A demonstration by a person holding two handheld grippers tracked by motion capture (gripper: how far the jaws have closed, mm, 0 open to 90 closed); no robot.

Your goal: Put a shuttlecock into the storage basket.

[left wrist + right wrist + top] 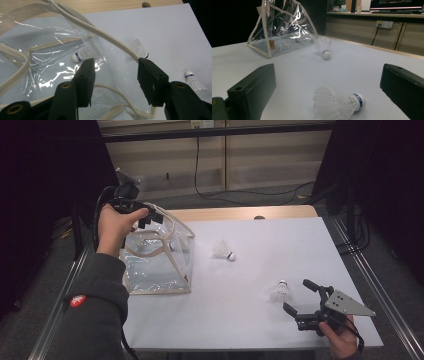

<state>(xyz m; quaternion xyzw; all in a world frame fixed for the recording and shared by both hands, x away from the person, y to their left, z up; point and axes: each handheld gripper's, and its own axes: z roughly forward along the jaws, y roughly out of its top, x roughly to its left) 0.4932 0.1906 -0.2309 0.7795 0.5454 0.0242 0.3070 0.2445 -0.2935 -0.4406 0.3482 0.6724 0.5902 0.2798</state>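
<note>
High view: the left gripper (145, 217) sits at the top rim of the clear bag (160, 265), its jaws largely hidden behind the hand (116, 225). Left gripper view shows them apart, one pad touching the bag's cream trim (112, 41); a shuttlecock inside the bag (81, 55) blurs behind glare. The right gripper (302, 300), jaws wide apart, flanks the near shuttlecock (281, 291) without touching it. Another shuttlecock (222, 251) lies mid-table.
</note>
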